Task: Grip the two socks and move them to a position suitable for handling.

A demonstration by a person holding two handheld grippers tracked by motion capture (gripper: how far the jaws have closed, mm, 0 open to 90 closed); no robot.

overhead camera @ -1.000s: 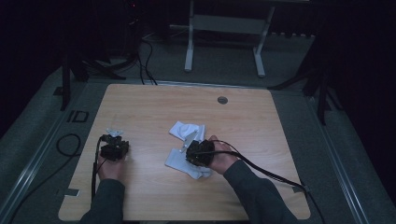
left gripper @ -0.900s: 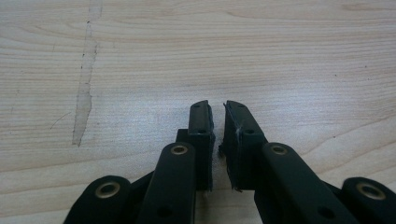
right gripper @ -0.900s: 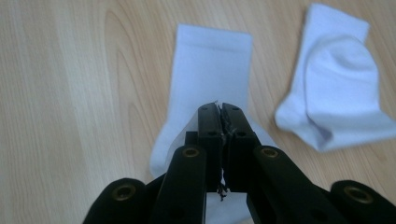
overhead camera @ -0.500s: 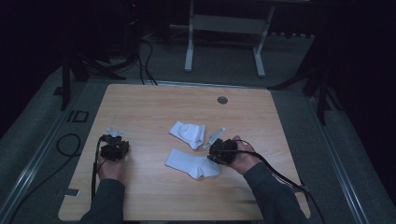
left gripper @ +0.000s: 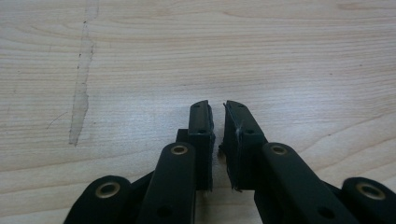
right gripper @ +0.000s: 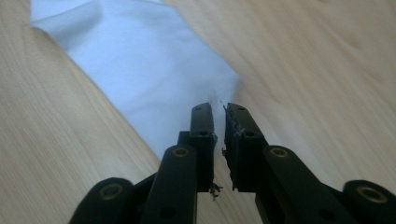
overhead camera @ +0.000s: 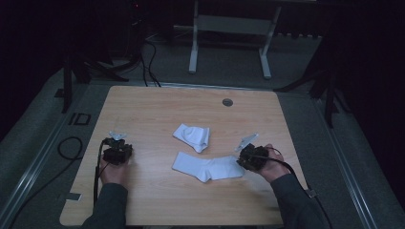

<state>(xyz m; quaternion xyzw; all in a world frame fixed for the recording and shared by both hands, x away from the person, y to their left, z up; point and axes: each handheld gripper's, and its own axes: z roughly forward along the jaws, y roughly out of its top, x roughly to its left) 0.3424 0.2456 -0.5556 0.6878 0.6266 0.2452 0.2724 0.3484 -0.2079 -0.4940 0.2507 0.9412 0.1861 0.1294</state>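
Two white socks lie mid-table. One is bunched [overhead camera: 193, 135]; the other is stretched out flat [overhead camera: 206, 167] in front of it. My right gripper [overhead camera: 249, 157] sits at the flat sock's right end. In the right gripper view, that sock [right gripper: 140, 60] narrows in under the jaw tips, and the right gripper [right gripper: 218, 109] is shut on its end. At the table's left my left gripper [overhead camera: 116, 149] rests away from both socks. It [left gripper: 217, 106] is shut over bare wood with nothing between its jaws.
The wooden table [overhead camera: 157, 105] has a round cable hole [overhead camera: 228, 102] near its far edge. A pale streak [left gripper: 80, 93] marks the wood ahead of the left gripper. A black cable [overhead camera: 71, 148] loops off the left edge. A metal stand [overhead camera: 229, 43] stands on the floor beyond.
My right gripper has moved right from the near sock's left part to its right end, and the sock has spread out flat and longer toward the right. The left gripper stayed still.
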